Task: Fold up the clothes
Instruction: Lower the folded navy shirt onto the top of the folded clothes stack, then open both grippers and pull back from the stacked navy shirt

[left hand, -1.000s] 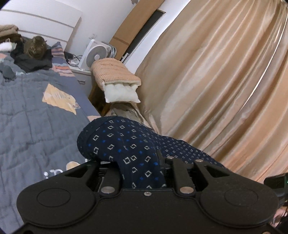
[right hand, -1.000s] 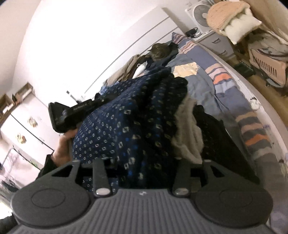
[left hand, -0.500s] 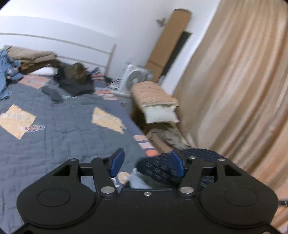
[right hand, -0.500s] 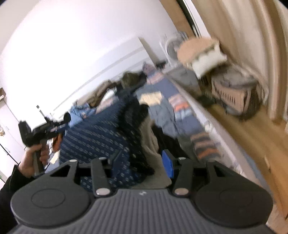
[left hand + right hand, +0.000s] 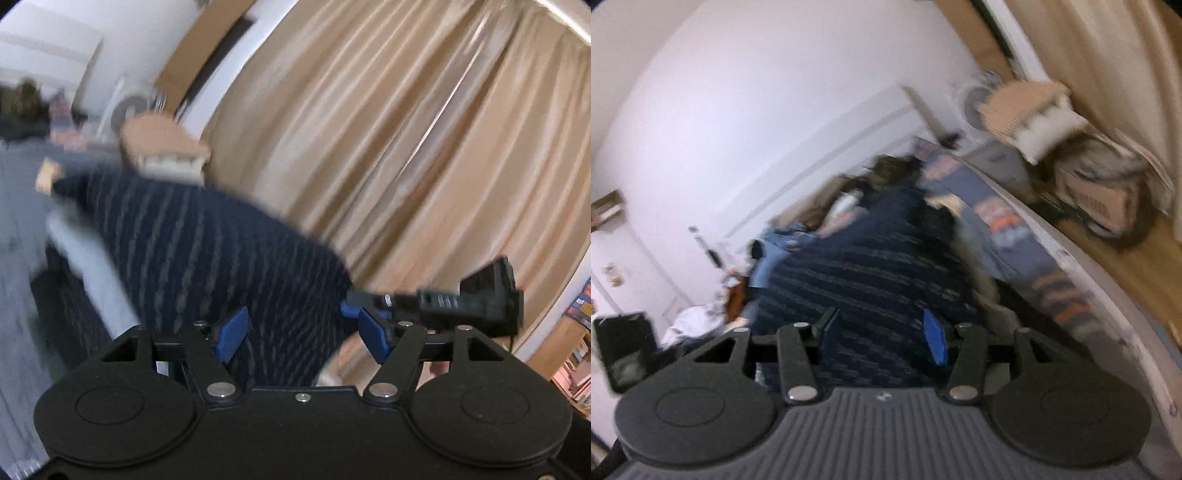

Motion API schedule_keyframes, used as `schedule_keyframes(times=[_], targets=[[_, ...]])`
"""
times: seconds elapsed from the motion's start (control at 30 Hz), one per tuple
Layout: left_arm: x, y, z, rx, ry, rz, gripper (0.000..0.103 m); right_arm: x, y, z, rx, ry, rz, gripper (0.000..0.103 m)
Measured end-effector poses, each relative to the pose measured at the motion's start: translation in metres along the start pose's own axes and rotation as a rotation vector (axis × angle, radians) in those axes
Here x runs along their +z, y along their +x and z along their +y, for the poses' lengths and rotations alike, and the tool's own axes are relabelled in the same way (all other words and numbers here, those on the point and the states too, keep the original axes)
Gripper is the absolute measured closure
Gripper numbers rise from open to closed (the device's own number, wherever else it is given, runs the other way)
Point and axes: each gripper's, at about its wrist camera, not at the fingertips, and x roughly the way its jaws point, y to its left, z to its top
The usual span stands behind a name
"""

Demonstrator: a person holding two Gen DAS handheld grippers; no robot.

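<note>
Beige curtains point(image 5: 406, 147) filled most of the left wrist view, hanging in folds behind the scene, and nearly everything nearer was smeared by motion. The left gripper point(image 5: 301, 334) had its jaws spread, having just been opening; the dark blue patterned garment point(image 5: 207, 251) bulged up between them and beyond, but the blue pads point(image 5: 232, 334) did not visibly press on it. Its pattern blurred into pale streaks. At the right, the right gripper point(image 5: 360, 310) showed from the side, reaching to the garment's right edge, its tips hard to make out. To the far left lay the grey bed point(image 5: 18, 229), cut off by the frame, and a tan cushion on a white pillow point(image 5: 166, 147) sat beyond the garment.

White wall and a bedroom floor point(image 5: 1126, 266) framed the right wrist view, also blurred. The right gripper point(image 5: 882, 332) held its jaws partly apart with the garment point(image 5: 871, 273) lying between them; whether the pads gripped the cloth could not be told. A pale grey piece of cloth point(image 5: 982, 266) trailed along the garment's right side. Clothes heaped at the far end of the bed point(image 5: 1052, 288) were too smeared to identify. At the near left edge, a black object point(image 5: 622, 347) was partly cut off.
</note>
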Motion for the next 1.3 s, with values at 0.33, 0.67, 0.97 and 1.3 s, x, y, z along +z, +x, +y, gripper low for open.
schedule_keyframes(times=[0.33, 0.67, 0.97, 1.3], targets=[[-0.042, 0.004, 0.015, -0.05, -0.066, 0.067, 0.038, -0.013, 0.006, -0.029, 0.001, 0.067, -0.039, 0.058], [-0.04, 0.006, 0.015, -0.034, -0.055, 0.081, 0.035, -0.02, -0.001, -0.027, -0.021, 0.031, -0.047, 0.058], [-0.029, -0.031, -0.014, 0.178, 0.032, 0.036, 0.007, -0.033, -0.041, 0.019, -0.113, -0.079, -0.055, 0.051], [-0.026, -0.063, -0.067, 0.305, 0.175, -0.026, 0.0, -0.042, -0.077, 0.078, -0.168, -0.147, -0.038, 0.032]])
